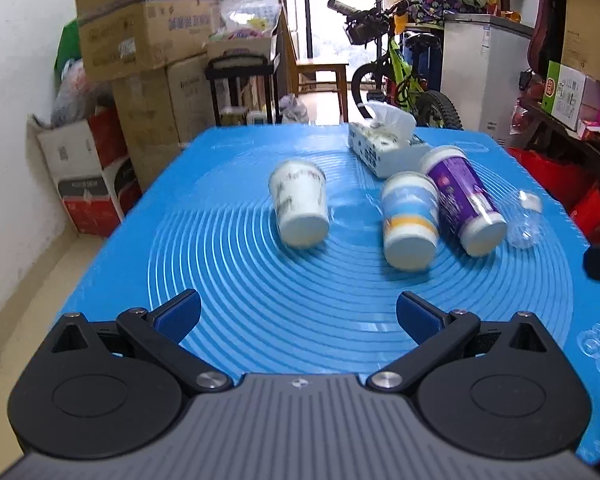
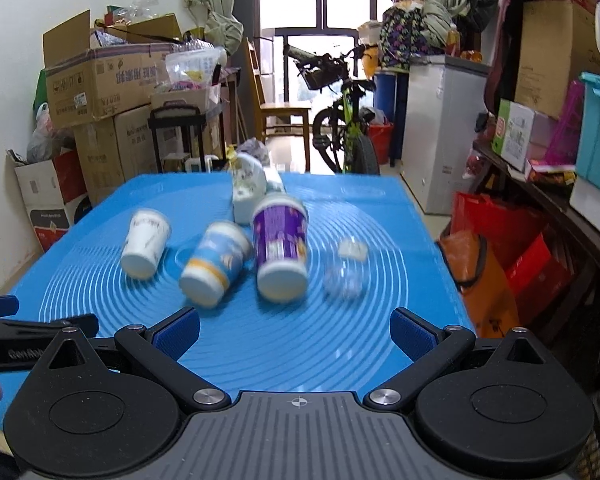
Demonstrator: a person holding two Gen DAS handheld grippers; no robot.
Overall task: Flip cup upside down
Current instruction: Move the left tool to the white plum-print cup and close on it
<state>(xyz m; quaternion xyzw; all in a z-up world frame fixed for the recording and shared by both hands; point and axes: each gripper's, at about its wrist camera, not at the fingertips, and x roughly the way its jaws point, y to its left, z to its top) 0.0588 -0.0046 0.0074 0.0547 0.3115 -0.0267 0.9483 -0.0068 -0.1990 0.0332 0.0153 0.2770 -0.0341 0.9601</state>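
Observation:
Three paper cups lie on their sides on the blue mat (image 1: pixel 260 300), bases toward me: a white cup (image 1: pixel 300 208) (image 2: pixel 145 242), a blue and white cup (image 1: pixel 409 220) (image 2: pixel 216 262), and a purple cup (image 1: pixel 462 204) (image 2: pixel 281 242). A clear plastic cup (image 1: pixel 525 220) (image 2: pixel 346 270) lies right of the purple one. My left gripper (image 1: pixel 298 316) is open and empty, well short of the cups. My right gripper (image 2: pixel 295 330) is open and empty, short of the purple cup. The left gripper's side shows at the left edge of the right wrist view (image 2: pixel 36 330).
A tissue box (image 1: pixel 384 144) (image 2: pixel 250 192) stands behind the cups near the mat's far edge. Stacked cardboard boxes (image 1: pixel 140 40) stand on the left, a bicycle (image 1: pixel 400 72) and a white freezer (image 1: pixel 484 72) beyond the table, shelves and bags (image 2: pixel 500 264) on the right.

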